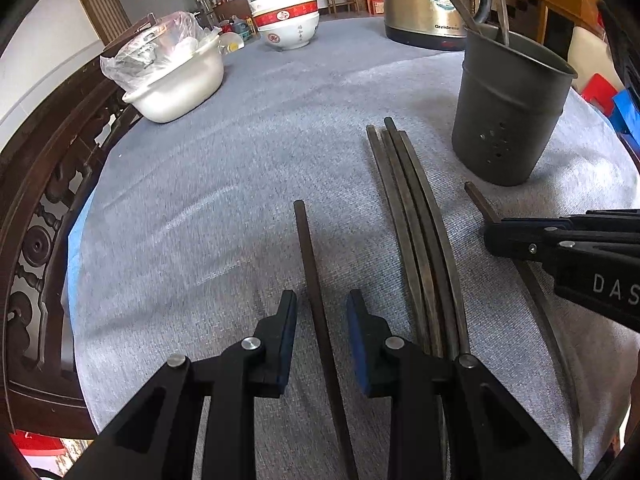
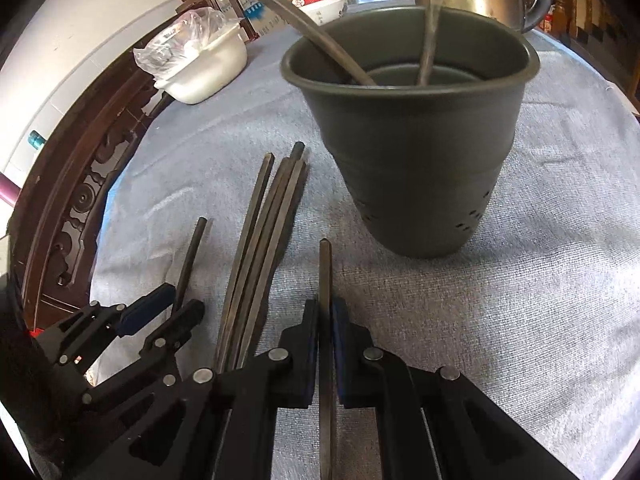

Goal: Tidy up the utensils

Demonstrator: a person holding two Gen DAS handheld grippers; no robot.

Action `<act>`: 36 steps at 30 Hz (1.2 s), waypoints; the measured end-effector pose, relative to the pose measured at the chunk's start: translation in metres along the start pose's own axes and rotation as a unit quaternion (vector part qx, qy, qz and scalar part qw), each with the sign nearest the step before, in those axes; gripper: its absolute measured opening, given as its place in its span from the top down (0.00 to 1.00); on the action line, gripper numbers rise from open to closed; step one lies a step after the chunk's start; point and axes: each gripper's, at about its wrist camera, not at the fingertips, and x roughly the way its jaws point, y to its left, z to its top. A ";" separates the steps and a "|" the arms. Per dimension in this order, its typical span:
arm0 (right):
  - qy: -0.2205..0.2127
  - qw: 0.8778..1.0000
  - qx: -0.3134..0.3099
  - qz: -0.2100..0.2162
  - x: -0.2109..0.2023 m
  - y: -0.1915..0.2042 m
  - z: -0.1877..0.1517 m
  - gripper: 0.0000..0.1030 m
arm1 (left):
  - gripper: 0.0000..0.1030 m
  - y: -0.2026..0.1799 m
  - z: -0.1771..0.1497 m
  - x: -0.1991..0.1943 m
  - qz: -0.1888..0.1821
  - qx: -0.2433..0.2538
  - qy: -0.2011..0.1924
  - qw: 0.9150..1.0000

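Observation:
Dark chopsticks lie on a grey cloth. My left gripper [image 1: 322,300] is open, its jaws on either side of a single chopstick [image 1: 310,256] that lies on the cloth; it also shows in the right wrist view [image 2: 176,304]. A bundle of several chopsticks [image 1: 416,224] lies to its right. My right gripper [image 2: 326,308] is shut on another chopstick [image 2: 325,272], low over the cloth; it also shows in the left wrist view [image 1: 490,236]. A dark metal utensil holder [image 2: 416,152] stands just beyond, with two chopsticks [image 2: 428,40] leaning inside.
A white tub with a plastic bag [image 1: 172,76] stands at the far left. Stacked bowls [image 1: 288,24] and a gold kettle [image 1: 428,0] stand at the back. A carved dark wooden chair back [image 1: 44,220] runs along the table's left edge.

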 end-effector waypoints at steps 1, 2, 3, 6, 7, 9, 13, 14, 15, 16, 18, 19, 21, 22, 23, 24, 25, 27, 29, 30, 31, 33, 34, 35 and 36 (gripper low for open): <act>0.002 1.000 0.000 -0.002 0.000 0.001 0.001 0.92 | 0.75 0.000 0.000 0.000 0.000 0.001 -0.001 1.000; 0.003 1.000 -0.002 -0.005 0.001 0.002 0.002 0.92 | 0.75 0.000 0.000 0.000 0.000 0.000 -0.001 1.000; 0.005 1.000 -0.004 -0.007 0.001 0.003 0.003 0.92 | 0.75 0.000 0.000 0.000 0.000 0.000 -0.002 1.000; 0.011 1.000 -0.006 -0.015 0.004 0.007 0.008 0.92 | 0.75 0.001 0.000 0.000 -0.001 0.001 -0.002 1.000; 0.011 1.000 -0.008 -0.017 0.004 0.007 0.009 0.92 | 0.75 0.001 0.001 0.000 -0.001 0.000 -0.002 1.000; 0.007 1.000 -0.013 -0.021 0.005 0.009 0.011 0.92 | 0.75 -0.001 0.000 -0.001 -0.002 0.000 -0.003 1.000; 0.004 1.000 -0.019 -0.016 0.005 0.008 0.011 0.93 | 0.75 0.000 0.002 0.001 -0.005 -0.003 -0.003 1.000; 0.002 1.000 -0.012 -0.010 0.004 0.006 0.011 0.92 | 0.75 0.001 0.002 0.001 -0.007 -0.005 -0.003 1.000; 0.001 1.000 -0.009 -0.007 0.004 0.005 0.010 0.92 | 0.75 0.002 0.003 0.001 -0.011 -0.007 -0.003 1.000; -0.001 1.000 -0.008 -0.005 0.003 0.003 0.009 0.94 | 0.75 0.003 0.003 0.001 -0.015 -0.010 -0.003 1.000; -0.008 1.000 -0.005 0.001 0.001 0.002 0.007 0.94 | 0.80 0.008 0.003 0.003 -0.032 -0.020 -0.001 0.999; -0.010 1.000 -0.003 0.006 0.000 0.001 0.006 0.94 | 0.83 0.010 0.003 0.004 -0.043 -0.024 -0.001 0.999; -0.020 1.000 0.002 0.021 -0.006 0.000 0.005 0.94 | 0.91 0.015 0.003 0.005 -0.065 -0.038 0.001 0.997; -0.025 0.999 0.002 0.025 -0.008 0.000 0.004 0.94 | 0.91 0.017 0.003 0.005 -0.070 -0.044 0.001 0.997; -0.030 0.999 0.000 0.026 -0.011 0.001 0.004 0.94 | 0.92 0.019 0.003 0.006 -0.071 -0.048 0.002 0.996; -0.035 0.999 -0.001 0.026 -0.014 0.001 0.004 0.94 | 0.93 0.019 0.003 0.006 -0.068 -0.048 0.001 0.997; -0.037 0.999 -0.001 0.027 -0.016 0.003 0.004 0.94 | 0.93 0.018 0.002 0.005 -0.063 -0.046 0.001 0.997; -0.042 0.999 0.000 0.028 -0.020 0.003 0.003 0.94 | 0.93 0.014 0.001 0.004 -0.051 -0.041 0.001 0.998; -0.050 0.998 0.002 0.033 -0.025 0.003 0.002 0.94 | 0.93 0.011 -0.001 0.001 -0.044 -0.039 -0.001 0.998; -0.053 0.998 0.002 0.035 -0.027 0.003 0.001 0.94 | 0.93 0.009 -0.001 0.000 -0.041 -0.039 -0.002 0.998; -0.056 0.998 0.002 0.035 -0.029 0.003 0.000 0.94 | 0.93 0.008 -0.002 -0.001 -0.036 -0.037 -0.004 0.999; -0.063 0.997 0.002 0.038 -0.033 0.004 0.000 0.94 | 0.94 0.006 -0.002 -0.005 -0.031 -0.031 -0.008 0.999; -0.065 0.997 0.001 0.040 -0.035 0.005 0.000 0.94 | 0.94 0.004 -0.002 -0.007 -0.029 -0.028 -0.012 0.999; -0.067 0.997 0.002 0.039 -0.037 0.005 0.000 0.94 | 0.94 0.003 -0.002 -0.010 -0.026 -0.025 -0.016 0.999; -0.069 0.997 0.002 0.039 -0.038 0.005 0.000 0.94 | 0.94 0.002 -0.001 -0.013 -0.023 -0.023 -0.019 0.999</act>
